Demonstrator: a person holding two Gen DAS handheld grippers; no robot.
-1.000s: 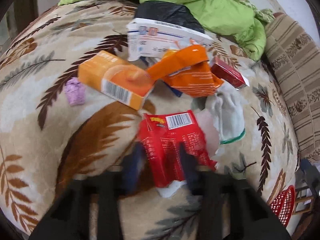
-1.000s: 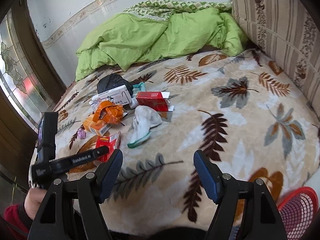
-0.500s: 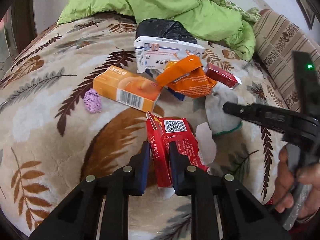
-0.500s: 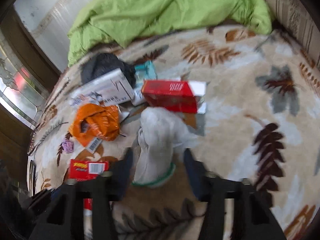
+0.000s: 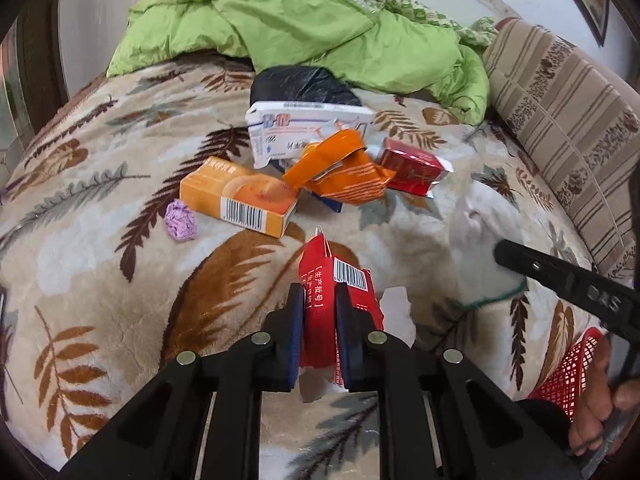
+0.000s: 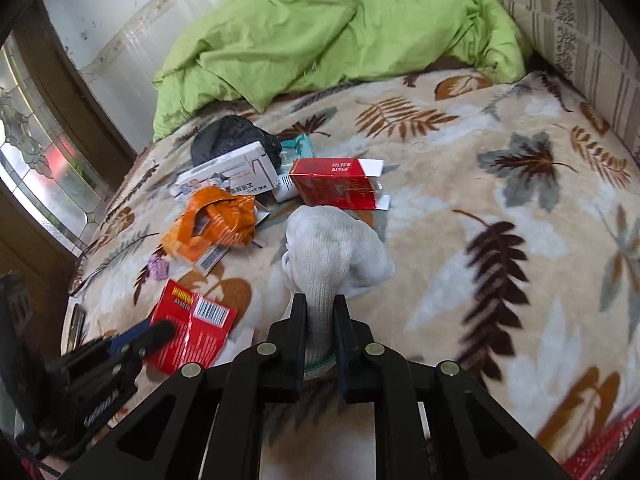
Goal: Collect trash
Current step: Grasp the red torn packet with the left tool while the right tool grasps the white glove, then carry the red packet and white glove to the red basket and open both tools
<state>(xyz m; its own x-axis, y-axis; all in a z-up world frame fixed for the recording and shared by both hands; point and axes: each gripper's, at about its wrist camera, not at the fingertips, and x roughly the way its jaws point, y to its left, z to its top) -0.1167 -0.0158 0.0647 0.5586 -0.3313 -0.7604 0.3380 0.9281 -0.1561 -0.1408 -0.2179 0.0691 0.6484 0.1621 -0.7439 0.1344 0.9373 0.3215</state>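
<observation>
Trash lies on a leaf-patterned blanket. My left gripper is shut on a red snack wrapper, which also shows in the right wrist view. My right gripper is shut on the cuff of a white glove; the glove shows blurred in the left wrist view. Beyond lie an orange box, an orange wrapper, a red cigarette pack, a white box, a black bag and a purple paper ball.
A green quilt is heaped at the far end of the bed. A striped cushion lines the right side. A red mesh basket sits at the lower right, off the bed's edge. A torn white scrap lies by the red wrapper.
My left gripper closed on the red wrapper and lifted its end. My right gripper moved in from the bed's near edge to the white glove and closed on its cuff.
</observation>
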